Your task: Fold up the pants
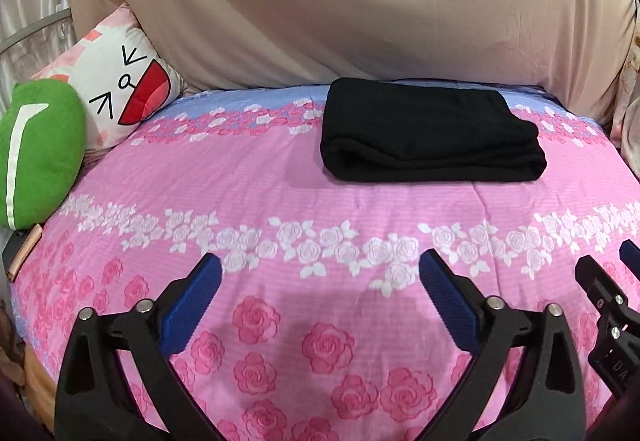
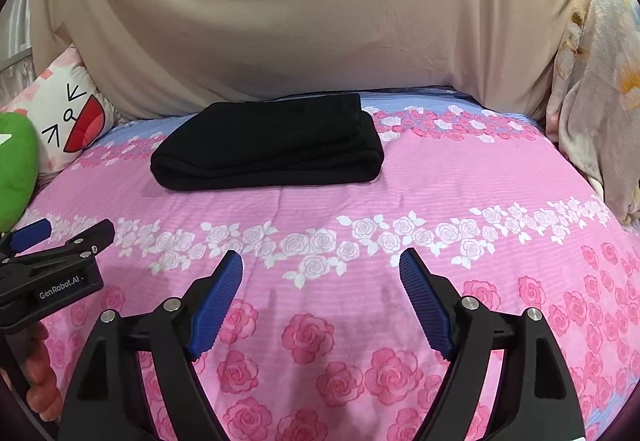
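Ribbed blue claw (image 2: 320, 265) pads, folded black pants (image 2: 268, 143)

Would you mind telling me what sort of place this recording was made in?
Most likely a bedroom at home: the folded black pants lie on a bed with a pink rose-print bedspread, and a cartoon-face pillow and a green plush cushion sit at its side.

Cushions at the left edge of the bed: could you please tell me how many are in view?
2. The green cushion sits nearest, at the bed's left edge; the white cartoon-face cushion leans just behind it against the beige drape. Others may be hidden behind them.
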Tool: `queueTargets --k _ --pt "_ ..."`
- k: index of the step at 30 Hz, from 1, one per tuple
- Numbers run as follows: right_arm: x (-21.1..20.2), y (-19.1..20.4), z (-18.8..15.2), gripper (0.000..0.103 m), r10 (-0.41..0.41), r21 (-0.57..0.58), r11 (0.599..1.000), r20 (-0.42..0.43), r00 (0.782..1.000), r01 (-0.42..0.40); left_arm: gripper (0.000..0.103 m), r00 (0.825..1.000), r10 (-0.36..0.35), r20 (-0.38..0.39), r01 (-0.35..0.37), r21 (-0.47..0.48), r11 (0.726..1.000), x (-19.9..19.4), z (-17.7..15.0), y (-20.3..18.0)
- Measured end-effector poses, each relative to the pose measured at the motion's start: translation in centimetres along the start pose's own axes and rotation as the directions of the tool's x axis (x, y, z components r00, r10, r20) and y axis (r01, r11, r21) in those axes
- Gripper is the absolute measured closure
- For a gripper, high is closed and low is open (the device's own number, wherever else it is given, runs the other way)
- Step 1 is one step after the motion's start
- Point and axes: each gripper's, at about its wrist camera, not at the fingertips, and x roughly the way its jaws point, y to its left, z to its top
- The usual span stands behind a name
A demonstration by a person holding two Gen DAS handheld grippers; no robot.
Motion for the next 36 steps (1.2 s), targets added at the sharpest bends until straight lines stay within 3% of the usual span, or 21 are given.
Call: queueTargets --k 5,13,22,36 --pt "-0.1 0.5 -0.5 0.020 -0.001 -0.006 1.000 0.008 1.000 0.001 0.005 1.000 0.001 0.016 -0.001 0.021 1.000 -0.3 -1.0 -0.3" --pt "0.8 1.3 -1.1 0.020 -0.021 -0.027 0.999 -0.006 1.000 0.021 0.005 0.998 -0.057 0.012 0.056 0.028 0.998 0.5 -1.6 -0.7" --pt "1.2 1.7 -1.1 0.019 -0.025 -0.027 0.999 -0.024 0.999 0.024 0.005 1.000 -0.022 0.006 0.022 0.019 1.000 1.1 -1.6 -0.7" --pt "1.8 2.0 -1.2 0.019 -0.038 -0.027 0.999 -0.054 0.998 0.037 0.005 0.999 -0.039 -0.011 0.039 0.018 0.999 2.0 -1.9 -1.1"
